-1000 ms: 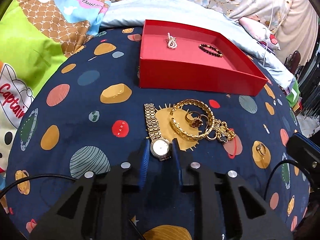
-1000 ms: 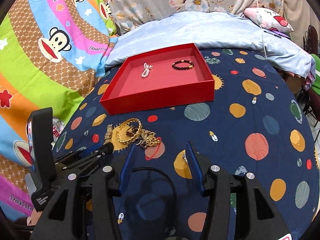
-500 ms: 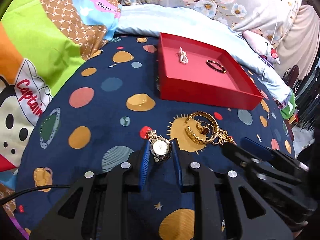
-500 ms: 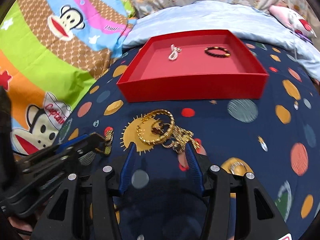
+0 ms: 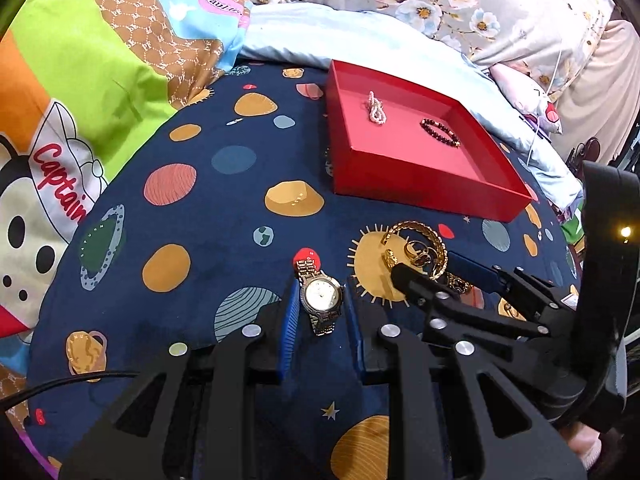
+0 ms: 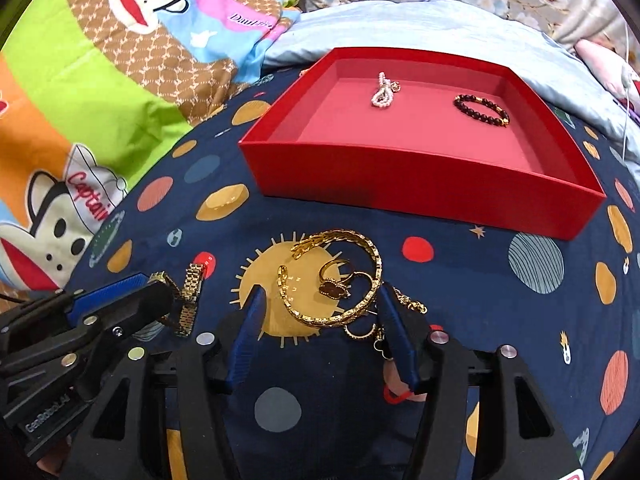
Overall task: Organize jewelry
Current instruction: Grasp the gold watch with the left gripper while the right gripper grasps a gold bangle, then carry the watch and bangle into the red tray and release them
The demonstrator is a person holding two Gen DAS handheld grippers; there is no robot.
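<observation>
A gold-and-silver watch (image 5: 321, 295) is clamped by its round case between the blue pads of the left hand-held gripper (image 5: 320, 312), the jaws narrowed onto it. From the right wrist view the watch's strap (image 6: 188, 300) is seen hanging folded from that gripper, with its lower end on or just above the bed; which cannot be told.

The right hand-held gripper (image 6: 320, 312) is held about half open and has just been opening further. Its pads are set either side of a gold bangle (image 6: 340, 276), which lies on the navy planet-print bedspread (image 6: 460, 292) over a yellow sun motif. Whether the pads touch the bangle cannot be told, though nothing appears gripped. Inside the bangle's loop a gold ring with a dark clover face (image 6: 334, 286) is seen, and a gold chain (image 6: 408, 302) trails out by the right pad (tangled with small hoops).

Farther off, a shallow red tray (image 6: 420, 184) rests on the bedspread. Two pieces are laid in it, well apart: a pearl bracelet (image 6: 384, 90) towards the left and a dark beaded bracelet (image 6: 482, 110) towards the right.

A cartoon-monkey blanket (image 6: 100, 80) is seen at the left, and a pale blue quilt (image 6: 400, 24) beyond the tray.
</observation>
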